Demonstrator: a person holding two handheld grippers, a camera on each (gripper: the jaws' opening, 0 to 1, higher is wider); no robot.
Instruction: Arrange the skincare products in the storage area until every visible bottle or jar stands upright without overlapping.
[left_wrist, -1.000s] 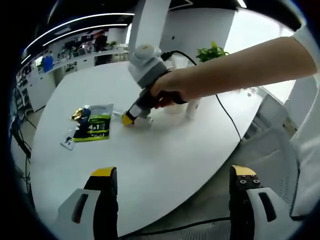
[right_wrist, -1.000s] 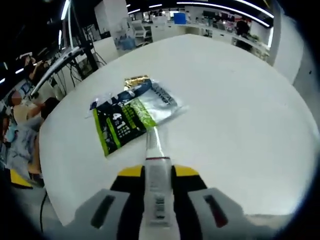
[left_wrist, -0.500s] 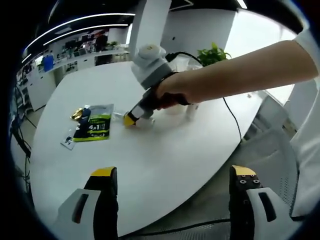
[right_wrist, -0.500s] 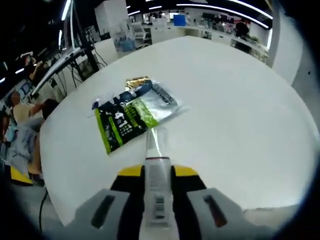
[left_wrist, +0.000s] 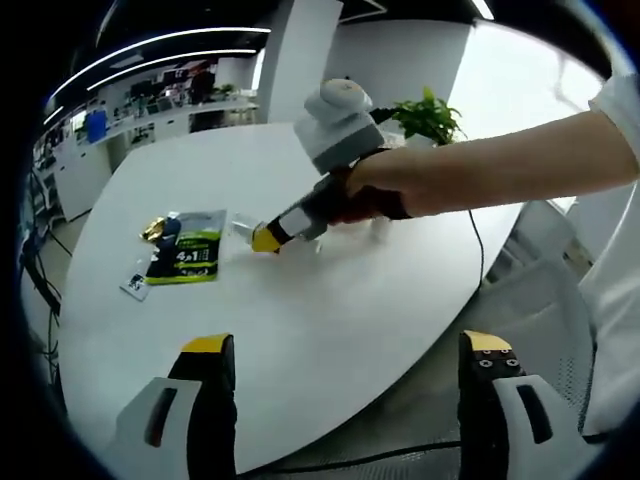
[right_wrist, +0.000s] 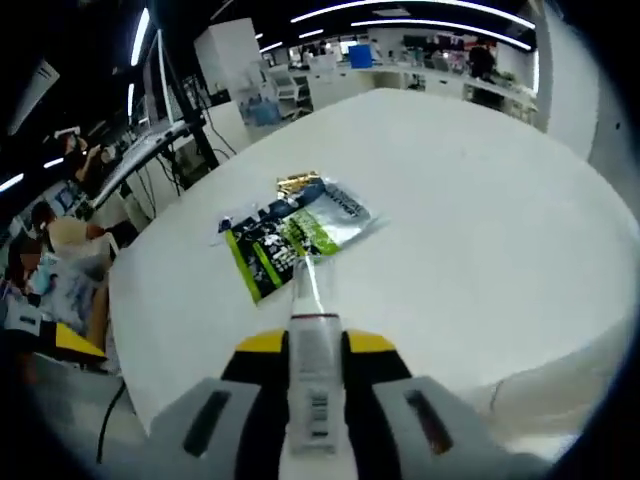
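Open office: big white round table (left_wrist: 330, 310), potted plant (left_wrist: 428, 108) just beyond its far edge, desk rows (right_wrist: 420, 75) behind under ceiling light strips (left_wrist: 160, 45), grey chair (left_wrist: 540, 300) beside the table.

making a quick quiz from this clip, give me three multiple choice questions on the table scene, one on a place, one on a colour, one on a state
1. Where does the green and black sachet lie?
A. flat on the white table
B. on a chair
C. held in the left gripper

2. What colour are the tips of the left gripper?
A. red
B. yellow
C. blue

3. What state is the right gripper in?
A. open with nothing in it
B. shut on the sachet
C. shut on a clear tube

Answers:
1. A, the right gripper view shows the sachet lying flat on the tabletop beyond the tube.
2. B, both jaws in the left gripper view end in yellow caps.
3. C, the right gripper view shows the tube pinched between the jaws, pointing forward.
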